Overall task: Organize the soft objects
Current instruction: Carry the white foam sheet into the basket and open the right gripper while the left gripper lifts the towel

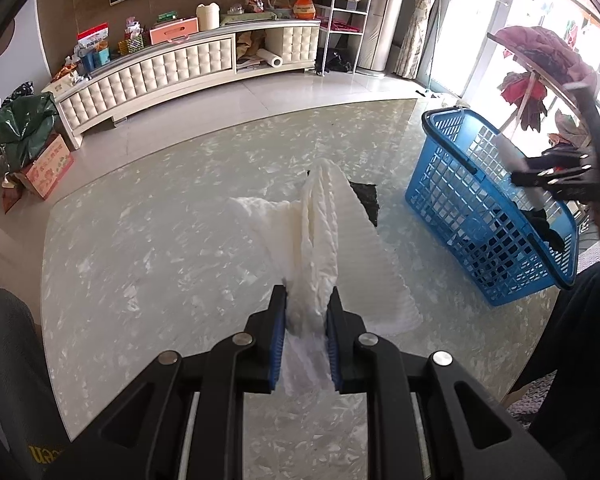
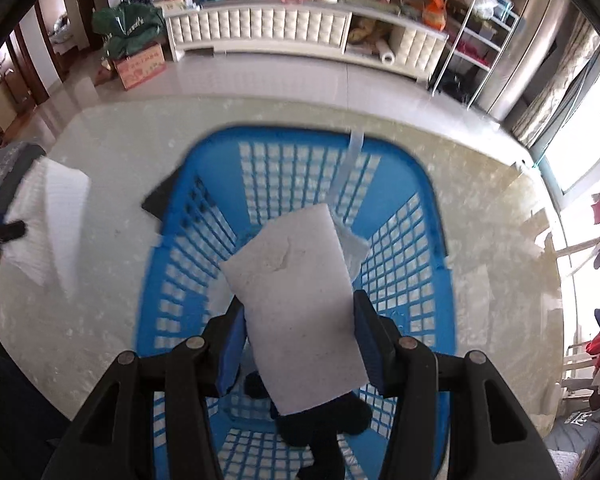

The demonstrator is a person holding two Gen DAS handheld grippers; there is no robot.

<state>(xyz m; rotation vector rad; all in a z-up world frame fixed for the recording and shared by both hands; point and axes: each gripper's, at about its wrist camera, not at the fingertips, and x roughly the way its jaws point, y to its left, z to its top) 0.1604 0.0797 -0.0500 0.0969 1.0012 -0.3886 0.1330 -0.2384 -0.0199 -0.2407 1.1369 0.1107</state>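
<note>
My left gripper (image 1: 307, 300) is shut on a white knitted cloth (image 1: 324, 232), bunched between the jaws and draped onto the marble table (image 1: 160, 248). The cloth also shows in the right wrist view (image 2: 48, 220). My right gripper (image 2: 300, 312) is shut on a white rectangular sponge (image 2: 300, 300) and holds it above the blue plastic basket (image 2: 204, 248). A dark soft item (image 2: 324, 424) lies in the basket's bottom. In the left wrist view the basket (image 1: 452, 184) stands at the table's right, with the right gripper (image 1: 556, 176) over it.
A small black piece (image 1: 366, 200) lies on the table behind the cloth. A padded cream cabinet (image 1: 160, 72) with clutter stands across the floor. A cardboard box (image 1: 48, 168) and green bag (image 1: 20, 128) sit at left. A clothes rack (image 1: 540, 64) stands at right.
</note>
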